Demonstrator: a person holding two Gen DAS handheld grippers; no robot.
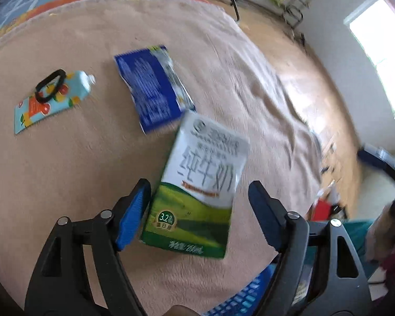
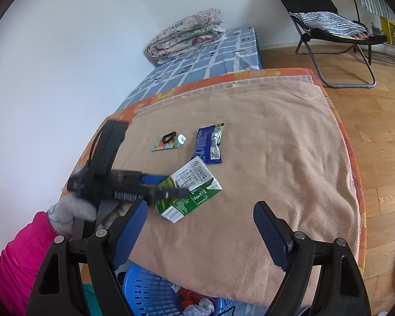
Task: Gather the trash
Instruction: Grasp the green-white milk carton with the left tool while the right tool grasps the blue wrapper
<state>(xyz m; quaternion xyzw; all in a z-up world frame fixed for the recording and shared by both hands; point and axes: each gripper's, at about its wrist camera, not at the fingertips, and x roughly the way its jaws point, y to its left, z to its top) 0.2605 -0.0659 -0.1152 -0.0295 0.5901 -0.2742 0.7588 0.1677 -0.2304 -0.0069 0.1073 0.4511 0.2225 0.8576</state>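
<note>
Milk carton [image 1: 197, 184]: flat on the peach blanket [image 1: 79, 171], between the left gripper's [image 1: 197, 210] spread blue pads, left pad just beside its edge, right pad apart from it.
Left gripper: wide, holding nothing; seen blurred over the carton [image 2: 189, 187] from the right wrist.
Blue wrapper [image 1: 152, 89]: just beyond the carton's top corner.
Teal pouch [image 1: 50, 100]: further left, black loop lying on it.
Right gripper [image 2: 200, 231]: wide, holding nothing, near the blanket's front edge.
Blue basket [image 2: 147, 289]: below that edge, crumpled trash inside.
</note>
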